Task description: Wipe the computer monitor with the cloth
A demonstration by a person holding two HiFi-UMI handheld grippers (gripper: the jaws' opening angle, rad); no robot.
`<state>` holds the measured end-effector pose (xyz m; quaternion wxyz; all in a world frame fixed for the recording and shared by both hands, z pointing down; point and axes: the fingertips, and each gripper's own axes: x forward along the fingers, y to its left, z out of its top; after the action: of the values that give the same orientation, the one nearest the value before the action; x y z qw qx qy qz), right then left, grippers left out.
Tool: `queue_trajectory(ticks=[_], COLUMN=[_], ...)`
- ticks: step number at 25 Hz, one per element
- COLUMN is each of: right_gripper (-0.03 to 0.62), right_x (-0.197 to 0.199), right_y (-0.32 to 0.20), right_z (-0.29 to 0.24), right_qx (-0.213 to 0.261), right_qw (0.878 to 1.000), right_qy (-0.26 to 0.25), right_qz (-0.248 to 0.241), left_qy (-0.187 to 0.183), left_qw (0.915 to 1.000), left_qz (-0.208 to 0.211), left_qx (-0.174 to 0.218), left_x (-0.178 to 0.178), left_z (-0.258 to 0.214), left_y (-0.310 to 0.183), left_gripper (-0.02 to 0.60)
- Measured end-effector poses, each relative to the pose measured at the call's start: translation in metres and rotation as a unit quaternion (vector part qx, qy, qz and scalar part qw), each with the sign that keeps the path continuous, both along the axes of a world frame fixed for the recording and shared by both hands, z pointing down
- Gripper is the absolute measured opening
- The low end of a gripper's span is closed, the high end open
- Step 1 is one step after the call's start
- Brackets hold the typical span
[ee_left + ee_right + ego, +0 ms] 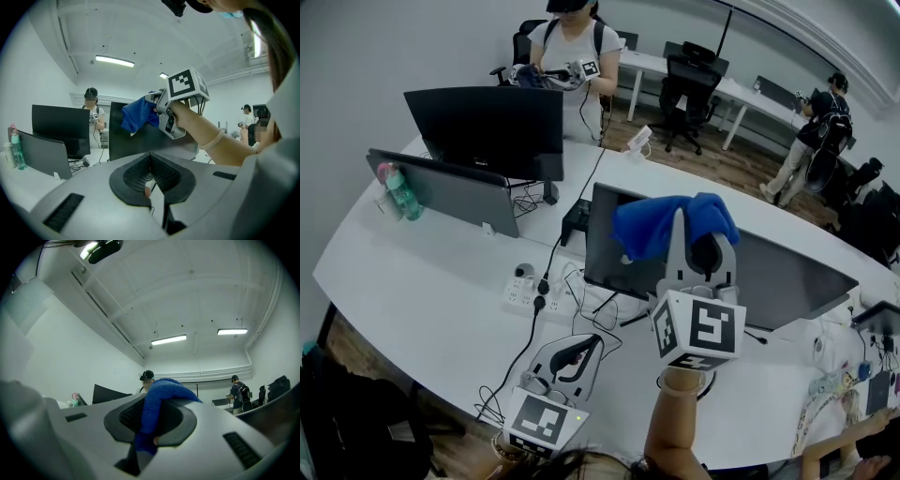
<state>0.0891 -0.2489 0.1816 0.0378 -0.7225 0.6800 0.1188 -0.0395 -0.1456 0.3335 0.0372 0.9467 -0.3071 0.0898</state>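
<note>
The left hand-held gripper [586,343] and the right hand-held gripper [694,225] share one build: a smooth pale grey shell, black jaws lined with fine ribbing, and a short dark ribbed slot [65,211] set into the shell on either side. Each carries a white cube [698,328] printed with bold black square markers (one to a face). The person wears a pale band [682,382] round the right wrist and a light-coloured top [281,136], and has long dark hair [265,38].
</note>
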Motion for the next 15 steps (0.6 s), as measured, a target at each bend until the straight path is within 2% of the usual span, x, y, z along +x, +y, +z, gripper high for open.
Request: queue_trajectory(ticks=[15], right_gripper=[0.058], right_x=[0.029], right_y=[0.016], right_z=[0.002], right_qx=[0.003], right_qw=[1.000], right_qy=[0.002], right_qz=[-0.005], left_qy=[-0.007], left_qw=[1.0000], left_qz=[-0.001], left_qx=[0.002], left_x=[0.031], left_z=[0.003], left_y=[0.021], left_gripper=[0.009])
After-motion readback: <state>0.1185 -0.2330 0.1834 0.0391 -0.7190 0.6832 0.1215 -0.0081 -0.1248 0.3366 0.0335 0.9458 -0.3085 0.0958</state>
